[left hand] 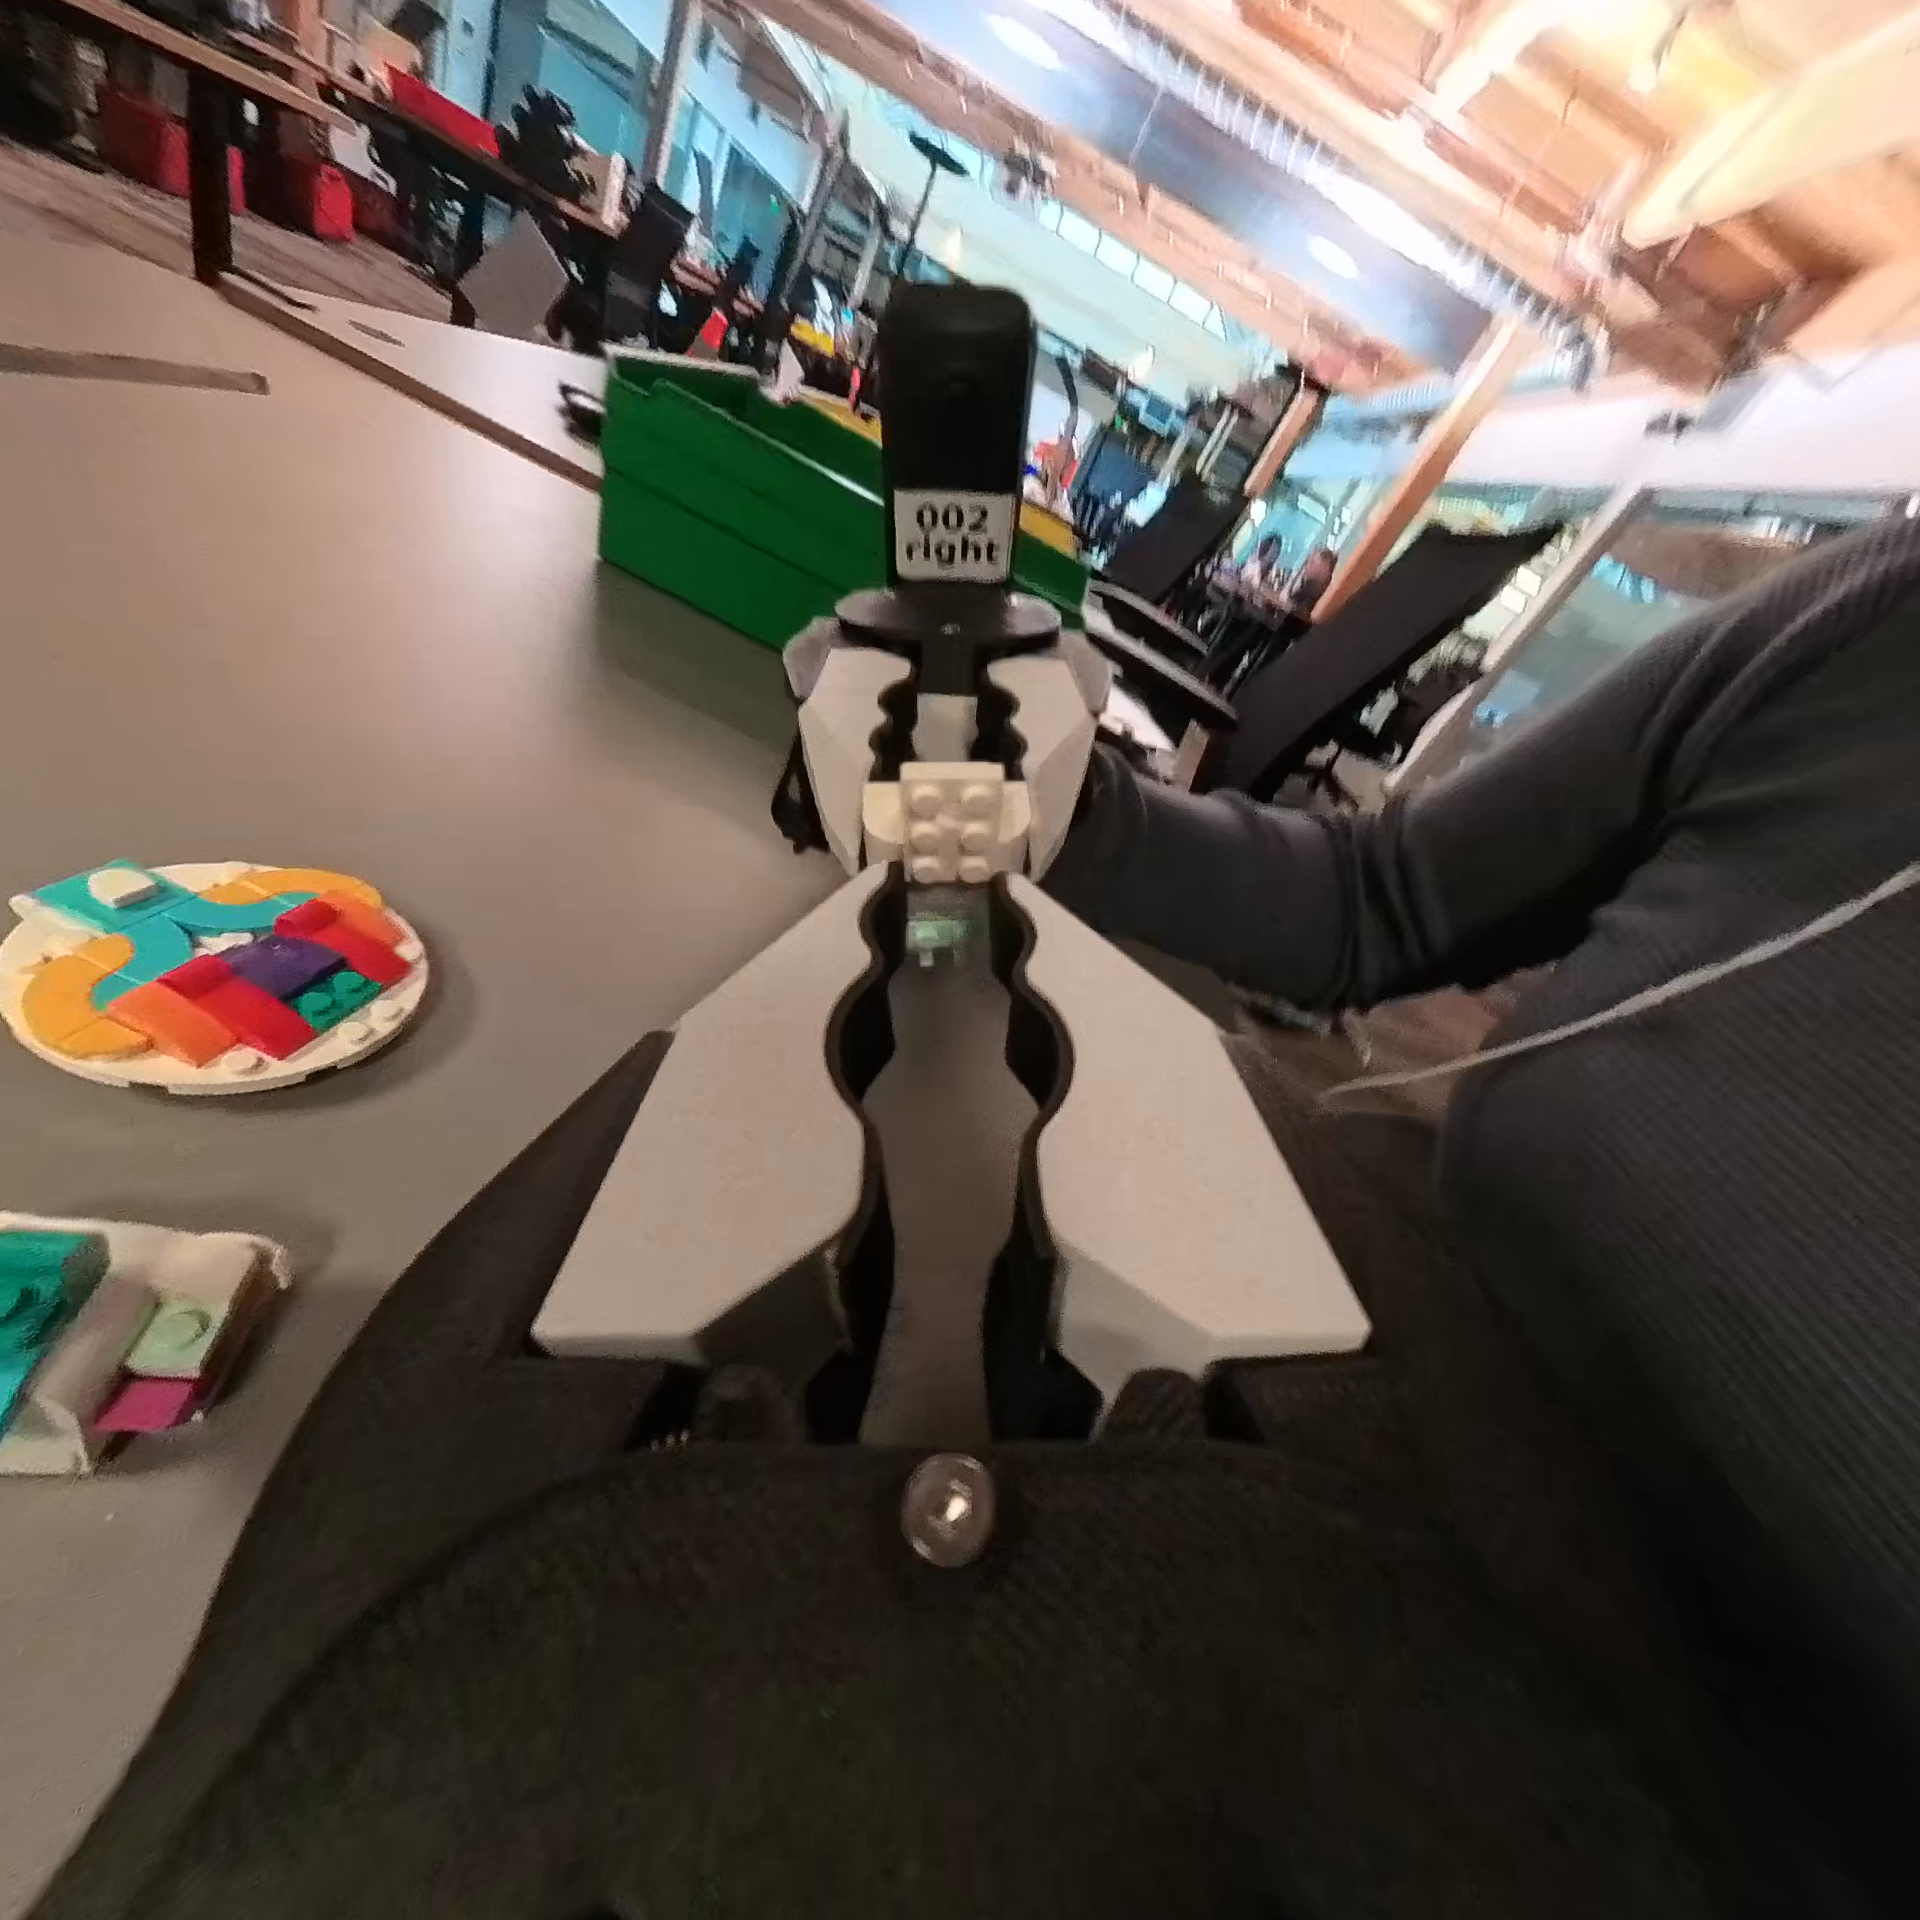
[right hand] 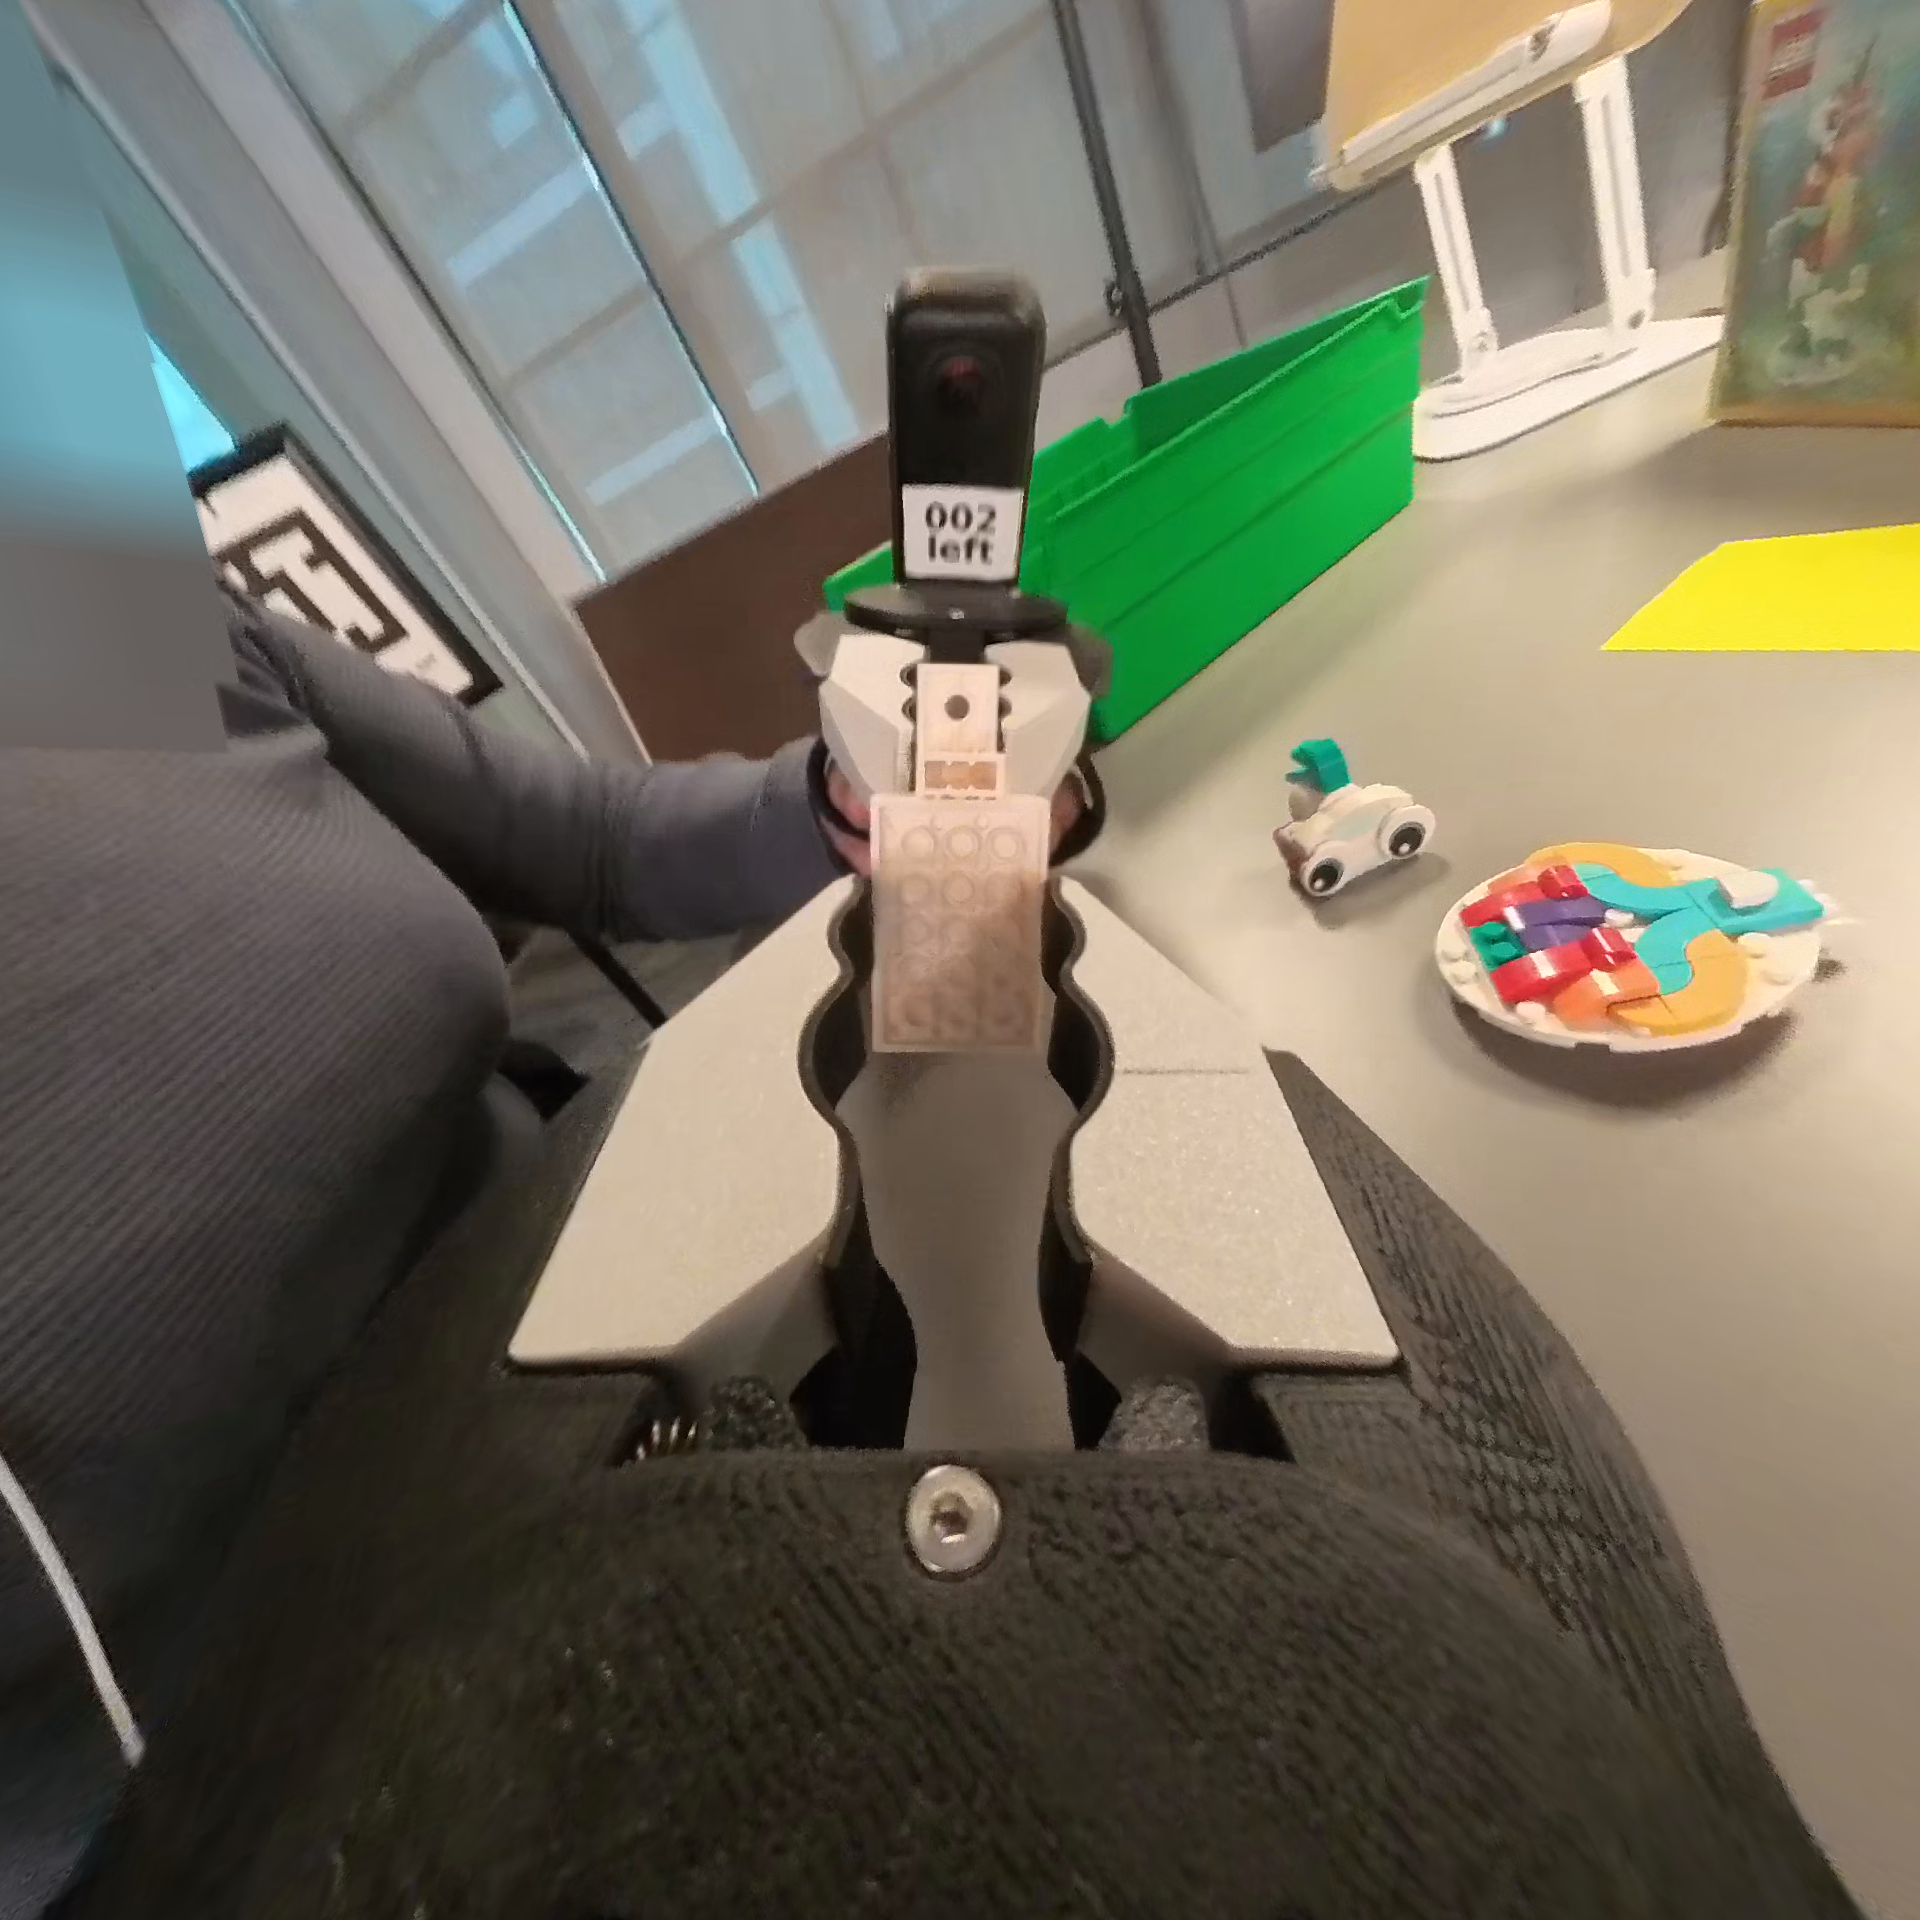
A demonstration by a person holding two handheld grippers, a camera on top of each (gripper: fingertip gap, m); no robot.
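Both grippers are held in the air, tip to tip, off the near edge of the grey table (left hand: 416,675). My left gripper (left hand: 940,906) is shut on a small pale brick piece (left hand: 940,932); the same piece shows in the right wrist view (right hand: 958,722). My right gripper (right hand: 958,914) is shut on a white studded plate (right hand: 958,935), whose underside faces this camera. Its studs show in the left wrist view (left hand: 951,831). The small piece meets the plate's far end; I cannot tell whether they are joined.
A round white plate with coloured tiles (right hand: 1631,940) lies on the table beside a small white toy car (right hand: 1351,831). A green bin (right hand: 1226,530), a yellow sheet (right hand: 1787,587), a white stand (right hand: 1507,312), and a part-built white piece (left hand: 114,1340) are also there. A person's sleeve (left hand: 1455,831) is at the right. The tips of both grippers are at nearly the same place.
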